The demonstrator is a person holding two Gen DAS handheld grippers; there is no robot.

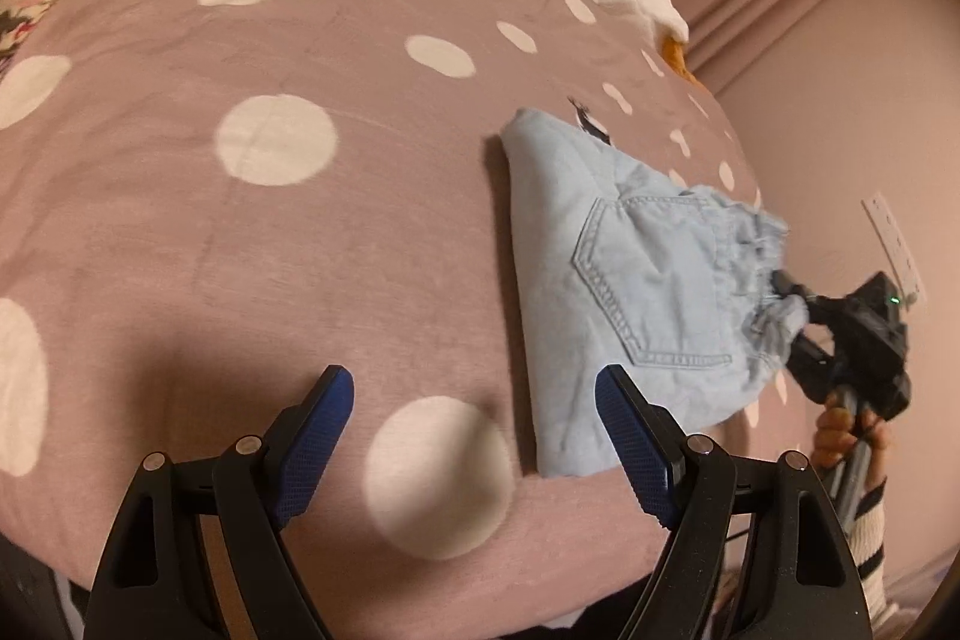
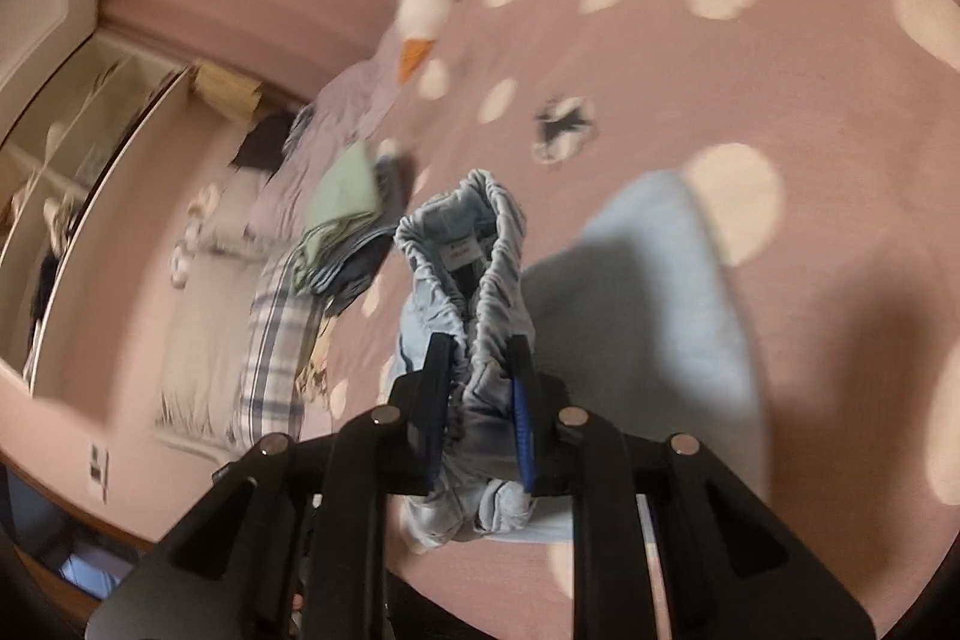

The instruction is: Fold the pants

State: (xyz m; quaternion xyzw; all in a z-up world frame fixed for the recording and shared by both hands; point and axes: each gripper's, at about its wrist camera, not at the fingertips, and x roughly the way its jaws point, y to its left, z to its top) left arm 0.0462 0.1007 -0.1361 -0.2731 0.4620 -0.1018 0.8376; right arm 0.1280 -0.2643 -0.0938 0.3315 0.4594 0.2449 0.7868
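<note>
bed: pink dotted cover (image 1: 180, 232) | pants (image 1: 630, 280) in right tongs (image 2: 480, 376)

Black two-finger tongs with blue pads, held by a person in a striped sleeve

The left tongs (image 1: 474, 391) have black angular arms, silver round pivot pins and blue textured pads (image 1: 312, 454). The right tongs (image 2: 480, 370) match; at the right edge of the left view a green light glows on their body, with bare fingers (image 1: 840, 427) and a cream, dark-striped cuff (image 1: 870, 532) below.
</note>
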